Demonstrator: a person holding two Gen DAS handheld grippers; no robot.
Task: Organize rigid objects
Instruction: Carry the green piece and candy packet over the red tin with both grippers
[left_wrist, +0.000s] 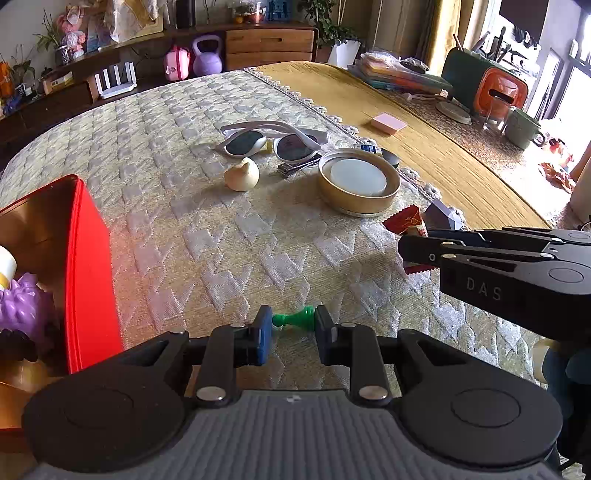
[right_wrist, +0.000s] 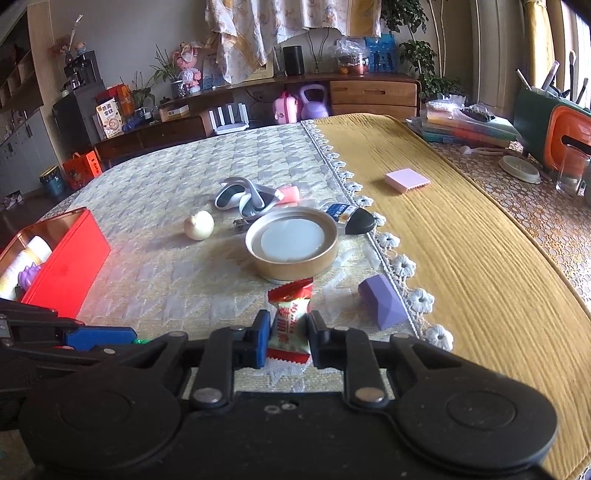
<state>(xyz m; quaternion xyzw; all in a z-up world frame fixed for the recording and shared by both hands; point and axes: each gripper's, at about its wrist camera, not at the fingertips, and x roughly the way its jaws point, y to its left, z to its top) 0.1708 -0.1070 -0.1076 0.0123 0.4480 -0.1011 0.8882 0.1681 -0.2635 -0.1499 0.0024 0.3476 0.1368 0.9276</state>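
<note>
Left gripper clamped on green chess pawn, right gripper pinching red-and-white wrapped candy, red tin box alongside.

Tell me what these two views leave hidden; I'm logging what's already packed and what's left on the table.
- Red tin: contents cut off by the left edge in both wrist views; only a purple spiky toy and a white bottle show.
- Nail clipper: half hidden behind the round tin lid.
- Candy label: too small to read, right gripper fingers cover its sides.
</note>
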